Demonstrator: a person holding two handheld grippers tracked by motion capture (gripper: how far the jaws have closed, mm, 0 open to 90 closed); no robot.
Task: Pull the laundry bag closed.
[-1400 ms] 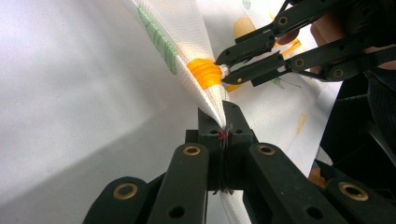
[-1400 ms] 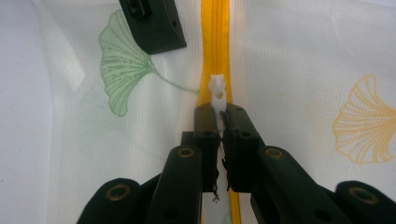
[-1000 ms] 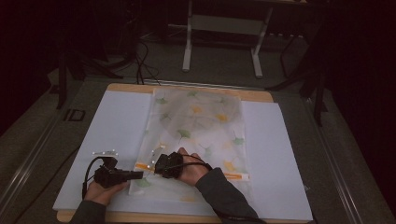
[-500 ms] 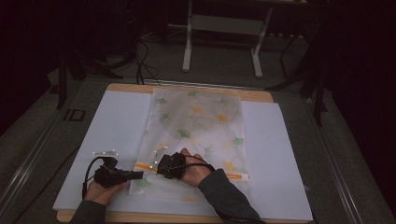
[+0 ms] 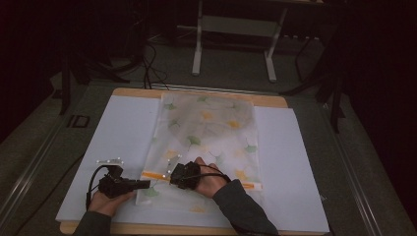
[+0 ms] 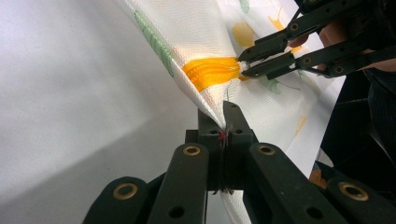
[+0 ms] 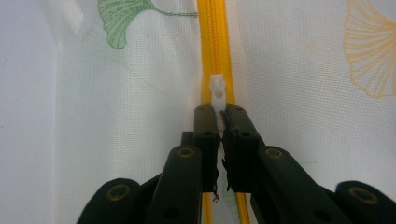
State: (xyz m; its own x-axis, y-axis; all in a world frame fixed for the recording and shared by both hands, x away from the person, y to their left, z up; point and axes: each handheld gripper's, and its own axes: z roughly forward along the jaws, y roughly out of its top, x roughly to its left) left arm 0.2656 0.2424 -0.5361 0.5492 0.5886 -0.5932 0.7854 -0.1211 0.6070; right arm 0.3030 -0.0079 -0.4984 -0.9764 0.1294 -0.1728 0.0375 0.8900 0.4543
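- The mesh bag (image 5: 206, 142), white with a green and yellow leaf print, lies flat down the middle of the white sheet (image 5: 123, 137) covering the table (image 5: 196, 93); its orange zipper (image 5: 206, 178) runs across the near end.
- It looks light, thin and floppy; I'd judge it bunches and slides if dragged, so one end needs anchoring while the zipper is worked.
- The left gripper (image 5: 144, 184) has its fingers pressed together on the bag's left edge fabric (image 6: 205, 105), lifting it into a taut ridge.
- The right gripper (image 5: 173, 178) pinches the small white zipper pull (image 7: 217, 93), its fingers closed tight around the tab. That tab is the sensible hold: rigid, though tiny and probably slippery.
- From above, both tools read as dark shapes by the zipper's left end; the pull is too small to make out there.
- The right gripper view reveals the pull and zipper teeth (image 7: 212, 42); the left gripper view shows the fabric tented and the other gripper (image 6: 243, 63) at the orange tape (image 6: 210, 72).
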